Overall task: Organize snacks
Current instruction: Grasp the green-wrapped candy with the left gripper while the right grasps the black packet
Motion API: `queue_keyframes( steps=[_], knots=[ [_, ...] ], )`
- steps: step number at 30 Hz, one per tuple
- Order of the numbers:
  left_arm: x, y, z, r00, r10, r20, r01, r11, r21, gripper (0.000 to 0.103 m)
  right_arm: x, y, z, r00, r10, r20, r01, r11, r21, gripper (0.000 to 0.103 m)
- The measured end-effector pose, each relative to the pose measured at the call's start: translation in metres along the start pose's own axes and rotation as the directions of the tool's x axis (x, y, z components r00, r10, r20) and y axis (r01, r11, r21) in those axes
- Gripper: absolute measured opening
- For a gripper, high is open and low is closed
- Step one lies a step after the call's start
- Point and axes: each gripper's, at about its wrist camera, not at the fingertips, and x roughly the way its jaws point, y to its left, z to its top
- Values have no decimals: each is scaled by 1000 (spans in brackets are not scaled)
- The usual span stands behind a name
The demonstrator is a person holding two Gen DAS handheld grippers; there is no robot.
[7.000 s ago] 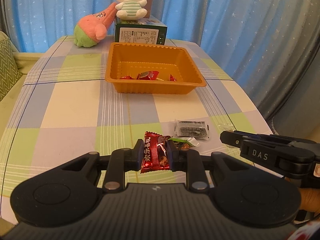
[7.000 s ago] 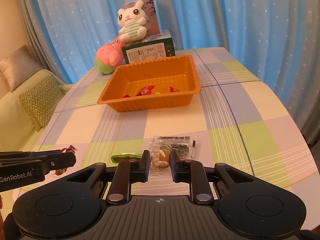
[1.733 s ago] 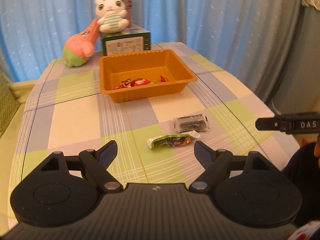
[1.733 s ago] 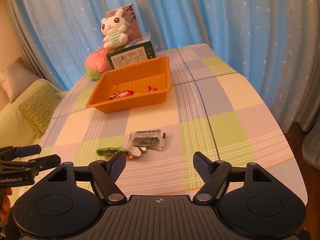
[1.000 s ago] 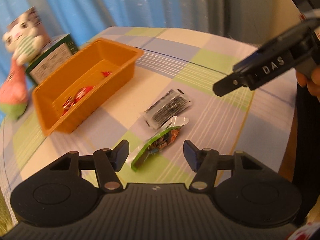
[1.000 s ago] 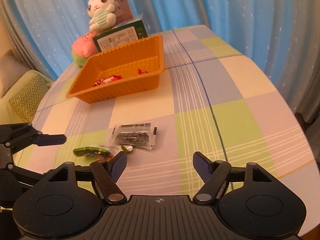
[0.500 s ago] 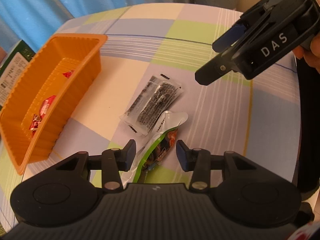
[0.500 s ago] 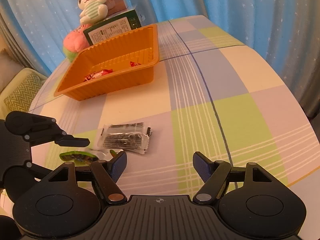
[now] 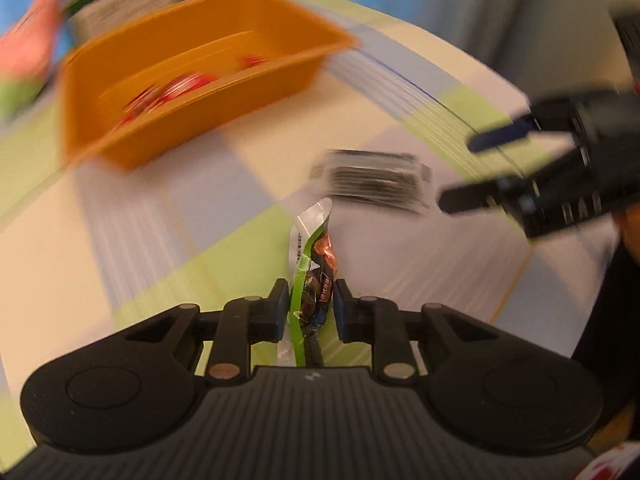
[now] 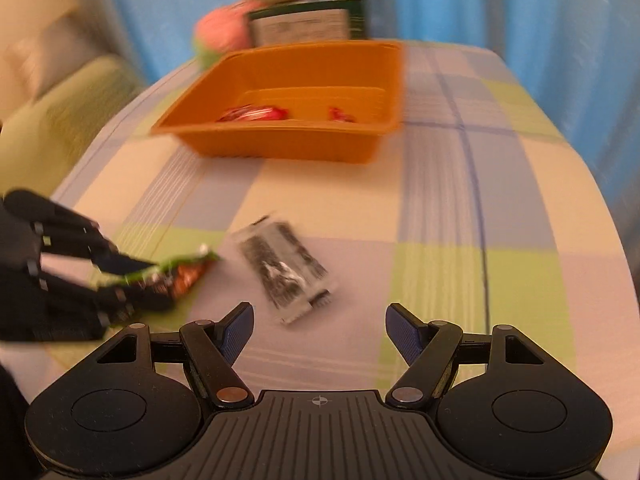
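My left gripper (image 9: 311, 307) is shut on a green snack packet (image 9: 311, 264), which sticks up edge-on between the fingers; the packet also shows in the right wrist view (image 10: 176, 274), held by the left gripper (image 10: 132, 284). A black-and-clear snack packet (image 10: 286, 268) lies flat on the checked tablecloth, just ahead of my open, empty right gripper (image 10: 320, 334); it also shows in the left wrist view (image 9: 374, 180). The orange tray (image 10: 280, 144) stands farther back with a few red candies (image 10: 256, 113) inside. The right gripper (image 9: 472, 172) appears open at the right of the left wrist view.
A green box (image 10: 308, 24), a pink-green plush (image 10: 220, 36) and a white plush sit behind the tray. Blue curtains hang behind. A green sofa (image 10: 52, 120) is at the left. The table edge (image 10: 592, 184) curves off on the right. Both views are motion-blurred.
My left gripper has closed on the green packet and turned, so the packet now stands edge-on. My right gripper has moved in over the black packet, still open.
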Motion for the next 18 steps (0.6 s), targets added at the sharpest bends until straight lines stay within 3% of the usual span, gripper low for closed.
queue_keyframes(
  steps=[4,9,11,18],
  knots=[
    [-3,21,-2,1000,8,28,-3,984,-176,21,18,9,10,1000,7,8,-6,996,-87,74],
    [-3,21,-5,998,30,54,-17,974,-225,21,43,17,17,1000,5,-3,-6,988,-154,73],
    [-2,19,-7,997,35,67,-19,973,-229,21,51,19,18,1000,-6,-14,4,984,-177,60],
    [0,17,-12,995,50,91,-29,976,-214,21,60,29,14,1000,-25,-3,24,978,-208,43]
  ],
)
